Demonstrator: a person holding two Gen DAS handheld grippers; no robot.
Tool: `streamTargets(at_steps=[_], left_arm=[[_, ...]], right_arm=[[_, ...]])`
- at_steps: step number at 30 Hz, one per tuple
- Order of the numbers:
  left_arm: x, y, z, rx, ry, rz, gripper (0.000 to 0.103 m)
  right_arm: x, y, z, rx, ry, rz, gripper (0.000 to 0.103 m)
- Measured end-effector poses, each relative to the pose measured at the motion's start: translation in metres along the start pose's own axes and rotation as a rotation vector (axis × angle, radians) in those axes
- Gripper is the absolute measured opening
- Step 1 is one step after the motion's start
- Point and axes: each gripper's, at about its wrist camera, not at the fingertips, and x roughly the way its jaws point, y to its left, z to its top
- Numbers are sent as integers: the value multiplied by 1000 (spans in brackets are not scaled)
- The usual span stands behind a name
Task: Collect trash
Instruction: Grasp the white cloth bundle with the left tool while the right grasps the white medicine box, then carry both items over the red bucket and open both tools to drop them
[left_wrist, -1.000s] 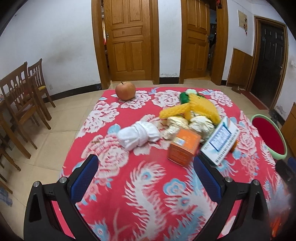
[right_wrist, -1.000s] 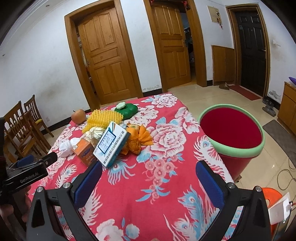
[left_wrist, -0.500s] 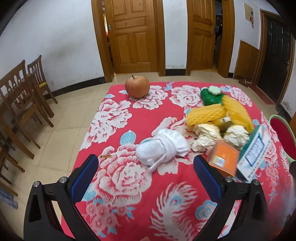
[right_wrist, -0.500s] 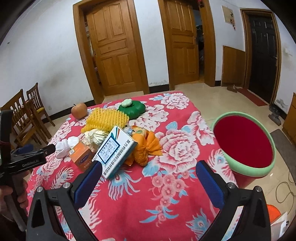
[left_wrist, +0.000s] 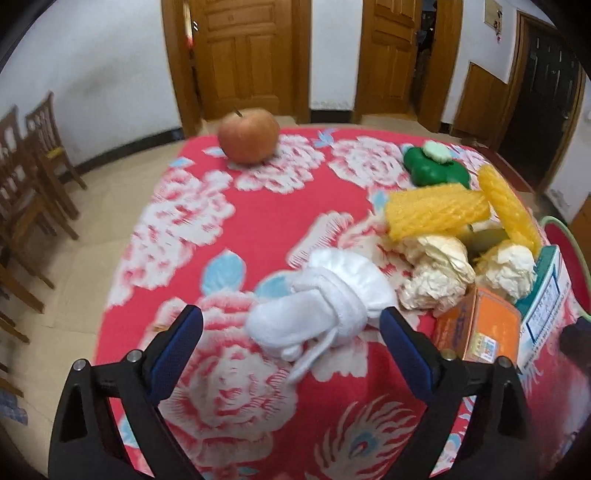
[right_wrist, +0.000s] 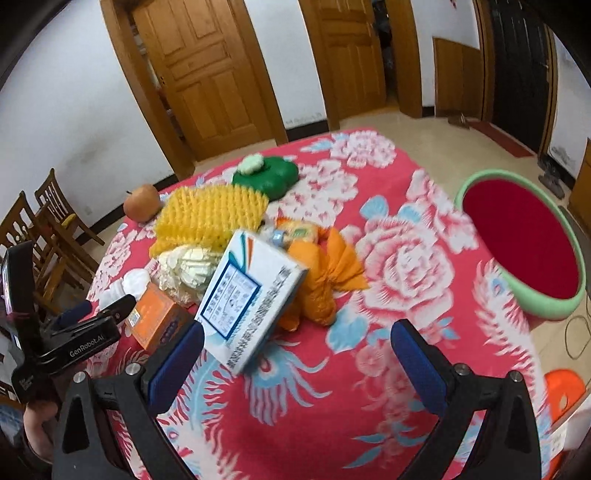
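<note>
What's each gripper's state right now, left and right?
Left gripper: open, jaws have just been closing slightly, white cloth bundle lies between them, not gripped.
Right gripper: open, holding nothing; white carton just beyond its left finger.

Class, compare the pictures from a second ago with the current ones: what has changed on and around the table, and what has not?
The left hand-held gripper came forward over the white cloth bundle, jaws closing slightly but not touching. The right hand-held gripper neared the white box, open. Apple and pile stayed put.
</note>
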Motion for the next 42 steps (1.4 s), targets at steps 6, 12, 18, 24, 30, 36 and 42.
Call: streamTargets(at_steps=[6, 12, 18, 24, 30, 36, 42], left_arm=[[9, -9, 1, 21, 38, -123, 66], [8, -2, 2, -10, 34, -206, 40], [-2, 7, 3, -37, -5, -240, 32], [-31, 2, 1, -3, -79, -258, 29], [-50, 0, -1, -27, -106, -257, 29], [-75, -10, -1, -46, -141, -276, 29], [-95, -34, -1, -21, -169, -289, 29]], right_arm=[[12, 18, -5, 33, 16, -24, 103], [21, 29, -1, 73, -4, -30, 103], [32, 34, 3, 90, 4, -39, 70], [18, 34, -5, 49, -24, -28, 66], [-4, 28, -8, 44, -65, 10, 66], [-32, 17, -12, 23, -127, 33, 66], [-53, -6, -15, 47, -161, 24, 66]])
